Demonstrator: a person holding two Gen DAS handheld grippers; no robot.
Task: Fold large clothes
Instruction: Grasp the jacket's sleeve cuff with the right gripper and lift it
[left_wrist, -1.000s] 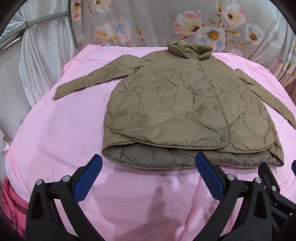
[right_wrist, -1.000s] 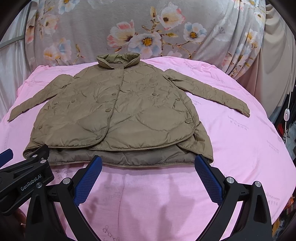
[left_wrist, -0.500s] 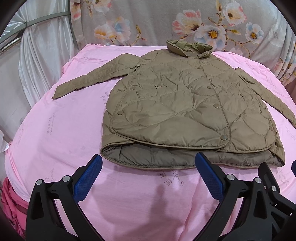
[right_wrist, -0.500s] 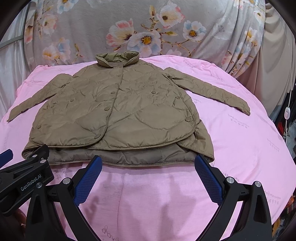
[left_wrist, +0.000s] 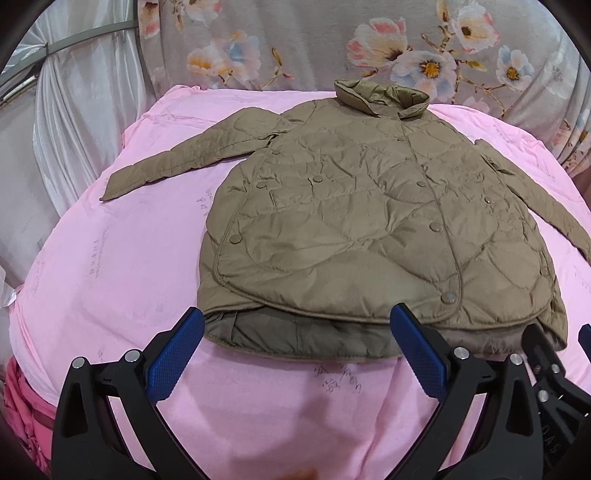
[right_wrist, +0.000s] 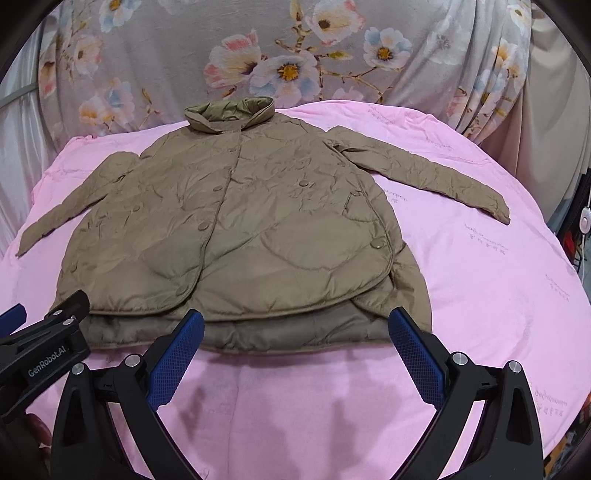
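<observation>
In the left wrist view, the left gripper (left_wrist: 295, 350) is being held low over the pink sheet (left_wrist: 110, 280) with its jaws spread wide and nothing gripped between them; the blue pads (left_wrist: 173, 360) are being kept just short of the near hem, the right-hand pad overlapping the hem in the picture, though contact cannot be confirmed. The olive quilted jacket (left_wrist: 362, 229) is being shown laid flat on the sheet, front up and snapped closed, collar (left_wrist: 382, 98) toward the floral cloth (left_wrist: 295, 40) at the back, with one sleeve (left_wrist: 184, 158) being stretched out to the side. The opposite sleeve is being cut off at the picture's right edge, and part of the right gripper (left_wrist: 554, 373) is being glimpsed at the lower right corner, its fingertips mostly out of frame. In the right wrist view, the right gripper (right_wrist: 295, 350) is likewise being held with its jaws wide apart and empty, pads (right_wrist: 417, 360) poised at the hem of the jacket (right_wrist: 236, 229), whose darker lining is being exposed along that near edge. Both sleeves are being seen spread outward on the sheet (right_wrist: 480, 280). The left gripper (right_wrist: 40, 343) is being partly shown at the left edge, overlapping the jacket's lower corner, so that corner is being hidden. Small printed marks on the sheet are too faint to be read.
</observation>
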